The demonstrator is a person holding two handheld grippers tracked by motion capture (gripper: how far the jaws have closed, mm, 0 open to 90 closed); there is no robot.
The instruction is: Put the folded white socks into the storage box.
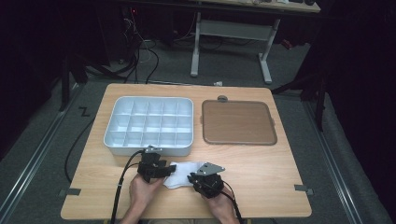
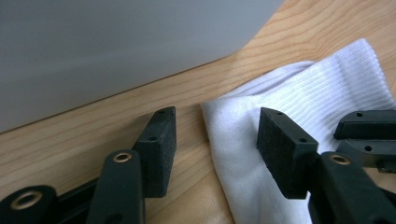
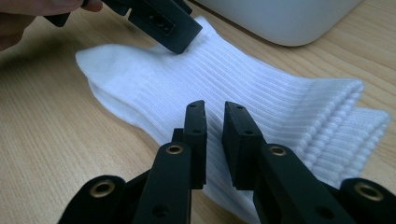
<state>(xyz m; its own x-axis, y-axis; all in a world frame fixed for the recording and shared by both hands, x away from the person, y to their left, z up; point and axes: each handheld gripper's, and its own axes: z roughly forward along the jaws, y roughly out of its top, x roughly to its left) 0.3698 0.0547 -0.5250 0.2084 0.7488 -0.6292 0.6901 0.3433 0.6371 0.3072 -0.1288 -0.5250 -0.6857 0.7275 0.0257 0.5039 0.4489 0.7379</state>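
Note:
A white ribbed sock (image 1: 180,174) lies flat on the wooden table (image 1: 266,179), near its front edge and between my two hands. My left gripper (image 2: 219,126) is open: one pad rests on bare wood and the other over the sock's (image 2: 280,98) edge, so the edge runs between them. In the high view the left gripper (image 1: 164,171) sits at the sock's left end. My right gripper (image 3: 215,119) is down on the middle of the sock (image 3: 261,79), jaws nearly together, with a thin ridge of fabric in the slit. In the high view the right gripper (image 1: 191,178) is at the sock's right end.
A white compartment tray (image 1: 149,150) stands just behind the sock, its wall close to the left gripper (image 3: 163,23). A brown lidded tray (image 1: 238,122) lies to its right. Bare table stretches to the right of my hands.

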